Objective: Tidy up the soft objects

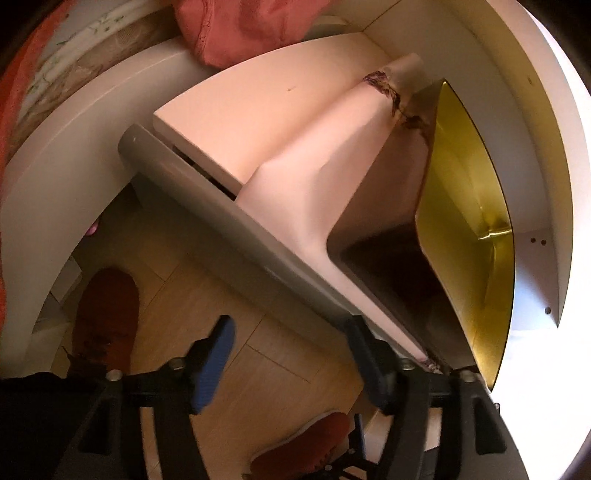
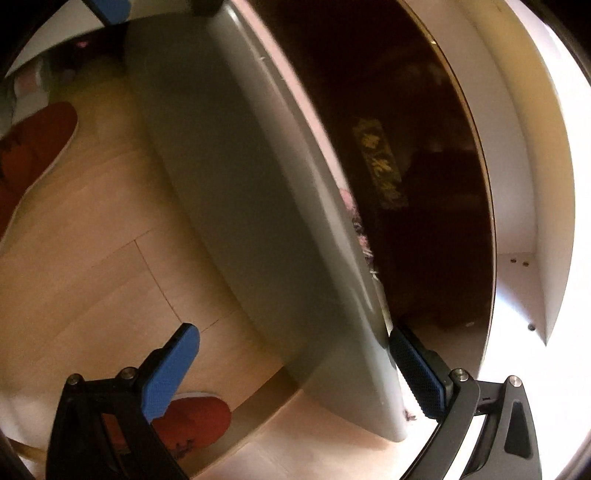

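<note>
A grey-fronted drawer (image 1: 236, 218) stands pulled out of a white cabinet. In it lie a folded pale pink cloth (image 1: 317, 192) with a dark lace trim (image 1: 388, 92), and a dark box with a gold inside (image 1: 469, 206). My left gripper (image 1: 291, 365) is open, its fingers straddling the drawer's front edge. My right gripper (image 2: 295, 369) is open too, with the drawer front (image 2: 258, 206) between its blue pads (image 2: 170, 373). The dark box lid (image 2: 399, 177) with gold lettering fills the drawer in the right wrist view. A red cloth (image 1: 243, 26) lies on top of the cabinet.
Pale wooden floor (image 1: 207, 321) lies below the drawer. Red slippers (image 1: 103, 317) stand on the floor, also in the right wrist view (image 2: 33, 147). The white cabinet wall (image 1: 546, 184) closes the right side. A patterned surface (image 1: 55, 66) lies at the far left.
</note>
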### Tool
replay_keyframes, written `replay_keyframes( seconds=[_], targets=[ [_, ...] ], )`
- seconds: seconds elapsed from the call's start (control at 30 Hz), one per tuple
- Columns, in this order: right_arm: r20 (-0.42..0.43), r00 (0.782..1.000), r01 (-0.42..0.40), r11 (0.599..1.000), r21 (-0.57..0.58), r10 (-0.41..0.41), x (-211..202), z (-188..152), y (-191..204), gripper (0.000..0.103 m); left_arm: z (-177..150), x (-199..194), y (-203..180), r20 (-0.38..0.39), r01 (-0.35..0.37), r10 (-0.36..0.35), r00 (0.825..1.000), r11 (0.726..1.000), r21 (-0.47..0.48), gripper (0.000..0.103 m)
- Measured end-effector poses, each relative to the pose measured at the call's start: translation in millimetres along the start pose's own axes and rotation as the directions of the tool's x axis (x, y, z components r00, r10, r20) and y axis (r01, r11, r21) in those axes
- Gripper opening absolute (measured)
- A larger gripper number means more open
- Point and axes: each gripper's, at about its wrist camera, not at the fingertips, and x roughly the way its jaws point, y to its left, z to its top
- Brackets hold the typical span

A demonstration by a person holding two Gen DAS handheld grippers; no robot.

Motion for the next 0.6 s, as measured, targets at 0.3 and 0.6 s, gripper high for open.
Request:
replay_keyframes(
  seconds=[0.3,0.6],
  targets=[
    [-0.009,1.0,0.001,0.999,-0.043,-0.002,1.4,3.7,7.0,0.103,7.5,9.9,-8.5,-0.005,0.008,-0.008,1.0,1.0,-0.009,0.076],
    [0.005,0.998,-0.064,0.994,-0.09,0.064,-10.9,-0.4,12.5,0.103,-5.4,7.9,-9.9,-0.002,-0.021,0.021,1.0,0.999,0.037,0.076]
  ],
)
